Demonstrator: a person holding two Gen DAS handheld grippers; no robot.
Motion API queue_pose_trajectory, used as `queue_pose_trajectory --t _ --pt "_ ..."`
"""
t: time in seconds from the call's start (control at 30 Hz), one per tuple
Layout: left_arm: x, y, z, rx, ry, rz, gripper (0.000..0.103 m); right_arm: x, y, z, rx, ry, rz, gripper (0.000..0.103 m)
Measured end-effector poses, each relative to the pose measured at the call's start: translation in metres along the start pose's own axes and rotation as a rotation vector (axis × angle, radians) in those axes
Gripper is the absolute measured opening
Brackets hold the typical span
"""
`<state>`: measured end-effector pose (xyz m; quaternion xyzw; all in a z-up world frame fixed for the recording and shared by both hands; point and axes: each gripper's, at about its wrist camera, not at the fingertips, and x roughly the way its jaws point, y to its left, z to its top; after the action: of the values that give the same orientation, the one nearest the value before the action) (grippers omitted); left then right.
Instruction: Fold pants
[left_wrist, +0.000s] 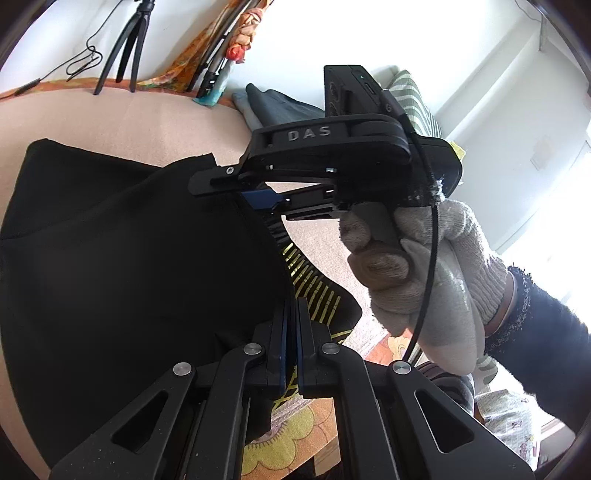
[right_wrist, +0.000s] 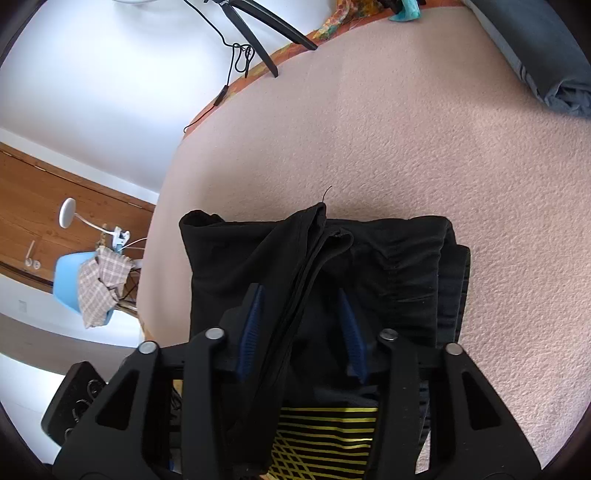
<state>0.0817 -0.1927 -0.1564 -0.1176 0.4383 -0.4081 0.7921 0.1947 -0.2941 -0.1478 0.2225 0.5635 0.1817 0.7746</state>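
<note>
Mid-fold: left gripper (left_wrist: 291, 350) fingers clamped on black yellow-striped fabric pants (left_wrist: 129, 258); right gripper (right_wrist: 301, 332) fingers apart astride the pants' edge, seemingly. Next, closing, then carrying over.

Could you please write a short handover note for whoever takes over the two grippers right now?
Left gripper: shut on the black pants, pinching an edge by the yellow-striped part.
Right gripper: open, its fingers straddling a raised ridge of the pants' cloth, gripping nothing.
Pants lie partly folded on the pink bed cover, layers stacked at one side.
Left to do: finish the fold, lay it flat, release.
</note>
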Motion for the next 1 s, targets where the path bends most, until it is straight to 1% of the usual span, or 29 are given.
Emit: queue_pose_trajectory --t 0.03,0.07,0.1,0.2,0.3,0.43,0.5,0.6,0.7,0.77,0.8,0.87,0.9,0.97,1.0 --pt "0.001 -0.003 0.0 0.006 0.001 -0.003 0.002 -0.002 0.002 0.0 -0.012 -0.018 -0.03 0.024" --pt "0.002 -0.006 0.0 0.013 0.003 -0.006 0.002 -0.005 0.005 0.0 -0.026 -0.043 -0.053 0.012" --pt "0.003 -0.01 0.0 0.022 0.006 -0.01 0.002 -0.01 0.008 -0.001 -0.041 -0.065 -0.063 0.009" --pt "0.006 -0.022 0.001 0.05 0.006 -0.026 0.002 -0.03 0.023 -0.003 -0.128 -0.118 -0.118 0.007" --pt "0.011 -0.032 0.002 0.072 0.007 -0.041 0.002 -0.05 0.03 -0.002 -0.197 -0.144 -0.153 0.007" --pt "0.025 -0.044 0.005 0.104 0.025 -0.041 0.002 -0.06 0.023 0.001 -0.251 -0.146 -0.247 0.007" --pt "0.032 -0.049 0.003 0.127 0.037 -0.028 0.002 -0.059 0.011 0.001 -0.229 -0.131 -0.254 0.006" --pt "0.039 -0.052 0.001 0.124 0.054 -0.014 0.002 -0.056 -0.003 0.002 -0.201 -0.12 -0.248 0.006" --pt "0.036 -0.054 -0.002 0.133 0.072 -0.016 0.002 -0.053 -0.01 0.001 -0.191 -0.118 -0.235 0.006" --pt "0.031 -0.057 -0.004 0.142 0.096 -0.014 0.007 -0.052 -0.012 -0.001 -0.197 -0.111 -0.244 0.006" --pt "0.027 -0.057 -0.005 0.145 0.107 -0.026 0.011 -0.052 -0.014 -0.001 -0.201 -0.105 -0.244 0.007" --pt "0.013 -0.059 -0.006 0.155 0.105 -0.035 0.012 -0.052 -0.018 -0.002 -0.203 -0.091 -0.243 0.007" --pt "0.003 -0.059 -0.008 0.163 0.099 -0.036 0.012 -0.053 -0.021 -0.002 -0.198 -0.089 -0.256 0.007" --pt "-0.02 -0.056 -0.012 0.176 0.08 -0.027 0.013 -0.058 -0.024 -0.003 -0.19 -0.083 -0.249 0.013" --pt "-0.031 -0.053 -0.013 0.179 0.071 -0.015 0.016 -0.061 -0.025 -0.004 -0.186 -0.089 -0.251 0.018"
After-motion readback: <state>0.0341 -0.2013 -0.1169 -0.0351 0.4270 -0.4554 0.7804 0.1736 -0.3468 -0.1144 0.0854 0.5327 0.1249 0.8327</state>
